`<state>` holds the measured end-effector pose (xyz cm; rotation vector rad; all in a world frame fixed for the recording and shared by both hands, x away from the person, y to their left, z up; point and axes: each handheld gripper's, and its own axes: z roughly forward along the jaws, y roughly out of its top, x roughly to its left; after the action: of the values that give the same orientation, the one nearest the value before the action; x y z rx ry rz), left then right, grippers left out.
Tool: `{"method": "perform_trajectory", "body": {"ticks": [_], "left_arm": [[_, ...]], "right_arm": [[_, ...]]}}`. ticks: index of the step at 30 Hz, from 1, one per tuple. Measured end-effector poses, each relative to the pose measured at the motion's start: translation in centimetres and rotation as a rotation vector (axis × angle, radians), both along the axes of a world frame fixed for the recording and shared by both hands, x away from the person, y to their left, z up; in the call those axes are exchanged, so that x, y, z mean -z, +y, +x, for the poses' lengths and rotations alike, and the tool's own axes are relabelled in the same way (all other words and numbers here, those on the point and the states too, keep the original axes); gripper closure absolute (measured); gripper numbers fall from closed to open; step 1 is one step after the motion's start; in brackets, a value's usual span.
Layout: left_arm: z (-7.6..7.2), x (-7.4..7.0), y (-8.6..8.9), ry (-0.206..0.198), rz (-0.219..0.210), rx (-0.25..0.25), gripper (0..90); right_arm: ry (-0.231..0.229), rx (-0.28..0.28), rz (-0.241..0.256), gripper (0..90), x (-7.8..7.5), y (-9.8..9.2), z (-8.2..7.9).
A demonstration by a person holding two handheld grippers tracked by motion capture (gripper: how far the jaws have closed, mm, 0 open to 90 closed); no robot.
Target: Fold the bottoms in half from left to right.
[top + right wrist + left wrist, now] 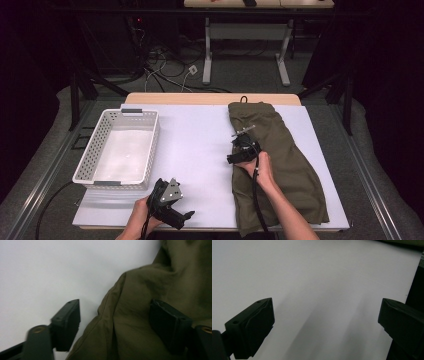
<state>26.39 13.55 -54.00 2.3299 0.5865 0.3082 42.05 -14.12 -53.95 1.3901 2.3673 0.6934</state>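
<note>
An olive-green garment [280,160] lies folded lengthwise on the right half of the white table top [200,145]. My right gripper [239,152] hovers at the garment's left edge, halfway along it. In the right gripper view it is open [115,322], with one jaw over the white surface and the other on the olive cloth [150,290]; the folded hem runs between them. My left gripper [186,216] is near the table's front edge, left of centre. Its jaws stand wide open [325,322] over bare white surface.
A white perforated basket [100,145] with nothing in it stands at the table's left side. Beyond the far edge are table legs [207,55] and loose cables [165,65] on the floor. A black cable [50,205] trails off the front left.
</note>
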Motion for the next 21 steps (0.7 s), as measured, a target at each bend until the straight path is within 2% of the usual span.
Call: {"method": "perform_trajectory", "body": {"ticks": [1, 2, 3, 5, 7, 8, 9, 10, 12, 21], "left_arm": [[0.04, 0.0, 0.09, -0.001, -0.002, -0.007, 0.5], [0.07, 0.01, 0.11, 0.001, -0.002, -0.007, 0.5], [0.07, 0.02, 0.09, 0.001, -0.001, -0.006, 0.5], [0.02, 0.02, 0.0, 0.001, 0.0, 0.0, 0.5], [-0.06, -0.01, -0.06, -0.003, 0.001, 0.002, 0.6], [-0.06, -0.02, -0.05, -0.003, 0.0, 0.002, 0.5], [-0.06, -0.02, -0.05, -0.003, 0.0, 0.002, 0.5], [-0.06, -0.03, -0.03, -0.002, 0.0, 0.001, 0.5], [-0.04, -0.04, 0.03, -0.001, -0.003, 0.0, 0.6], [0.06, -0.01, -0.02, 0.0, -0.001, -0.001, 0.5]], "right_arm": [[0.015, 0.019, 0.011, 39.8, 0.53, -0.19, 0.18], [0.002, 0.017, 0.008, 44.4, 0.57, -0.32, 0.16], [-0.003, 0.018, 0.011, 52.7, 0.55, -0.4, 0.14], [-0.006, 0.023, 0.028, 61.1, 0.57, -0.42, 0.05], [-0.013, 0.015, 0.036, 75.9, 0.57, -0.25, -0.05], [-0.02, 0.017, 0.041, 80.5, 0.62, -0.12, -0.07], [-0.02, 0.017, 0.041, 80.5, 0.62, -0.12, -0.07], [-0.021, 0.025, 0.022, 85.0, 0.56, -0.05, -0.08], [-0.029, 0.043, 0.042, 87.7, 0.61, -0.17, -0.04], [-0.032, 0.042, 0.07, 88.0, 0.6, 0.46, 0.08]]}}
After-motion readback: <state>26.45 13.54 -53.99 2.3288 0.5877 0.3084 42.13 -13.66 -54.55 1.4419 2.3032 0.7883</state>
